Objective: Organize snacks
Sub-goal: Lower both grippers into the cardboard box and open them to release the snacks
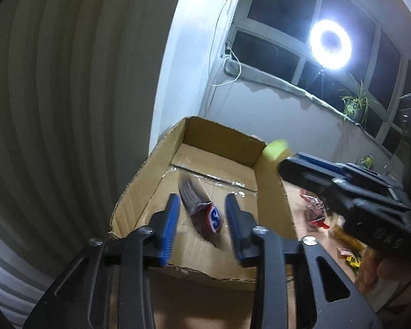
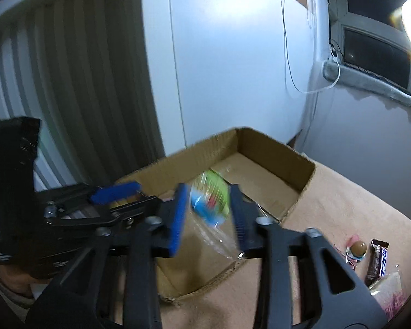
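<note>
Both over the cardboard box [image 1: 161, 164], fingers parted. Left gripper [image 1: 202, 230]: dark snack bar [image 1: 202, 213] loose between, lengthwise. Right gripper [image 2: 208, 211]: green-blue packet [image 2: 209, 200] dropping, unpinched.

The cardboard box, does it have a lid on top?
No, the cardboard box is open at the top, and a dark snack bar shows inside on its floor.

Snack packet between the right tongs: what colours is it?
Green, blue and a bit of red, on clear wrap: snack packet, blurred, best in the right wrist view.
</note>
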Tool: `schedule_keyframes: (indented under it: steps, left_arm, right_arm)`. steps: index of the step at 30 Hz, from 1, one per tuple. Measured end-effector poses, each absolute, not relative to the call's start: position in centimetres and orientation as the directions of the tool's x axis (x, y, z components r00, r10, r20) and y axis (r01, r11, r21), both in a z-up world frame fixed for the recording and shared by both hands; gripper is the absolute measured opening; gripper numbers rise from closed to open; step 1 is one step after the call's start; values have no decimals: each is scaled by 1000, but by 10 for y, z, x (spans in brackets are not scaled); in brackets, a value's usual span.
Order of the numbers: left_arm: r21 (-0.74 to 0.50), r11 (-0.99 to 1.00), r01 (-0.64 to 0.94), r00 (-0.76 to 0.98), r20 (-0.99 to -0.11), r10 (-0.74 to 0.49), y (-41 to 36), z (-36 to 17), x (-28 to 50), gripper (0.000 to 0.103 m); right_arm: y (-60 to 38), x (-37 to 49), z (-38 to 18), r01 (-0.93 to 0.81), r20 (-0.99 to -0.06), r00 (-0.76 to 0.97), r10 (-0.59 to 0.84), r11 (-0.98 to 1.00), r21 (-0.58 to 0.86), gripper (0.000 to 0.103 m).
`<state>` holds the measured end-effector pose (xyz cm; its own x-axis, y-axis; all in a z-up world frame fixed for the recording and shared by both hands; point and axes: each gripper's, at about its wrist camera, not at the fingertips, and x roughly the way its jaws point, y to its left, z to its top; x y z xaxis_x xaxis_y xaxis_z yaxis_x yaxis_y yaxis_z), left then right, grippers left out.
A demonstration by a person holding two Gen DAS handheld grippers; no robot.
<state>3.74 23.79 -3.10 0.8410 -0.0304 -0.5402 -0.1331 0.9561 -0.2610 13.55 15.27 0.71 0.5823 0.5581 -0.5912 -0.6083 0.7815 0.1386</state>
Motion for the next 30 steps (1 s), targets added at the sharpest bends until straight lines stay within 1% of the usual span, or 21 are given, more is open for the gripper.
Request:
schedule_keyframes:
  steps: [1,2,8,12,14,17,30]
  left_arm:
    - [-260,954,-150,842,-540,-15,240,-32,36,63]
    - [-259,952,-164,846,-533,0,242,-32,32,65]
    - [-274,945,-178,852,-524,8,248,-33,19,65]
    - [-254,949,-189,849,-527,28,244,-30,16,65]
    - [-237,953,-188,849,-527,36,239,-27,13,68]
    - [-212,961,-180,854,-518,45,229,-21,9,70]
    - [-171,978,-118,866,-500,17,188,-4,0,71]
  right_arm:
    - [149,133,6,-600,-582,592,558,787,144,56]
    - [146,132,5,-595,-577,597,557,790,147,62]
    - [123,117,6,-552,-569,629,530,820,153,62]
    - [115,104,9,-546,-559,643,523,825,145,62]
    - [113,97,10,-549,-556,647,523,825,137,62]
    - [107,86,11,-548,-553,651,520,826,132,62]
    - [65,50,0,-508,-570,662,487,850,137,62]
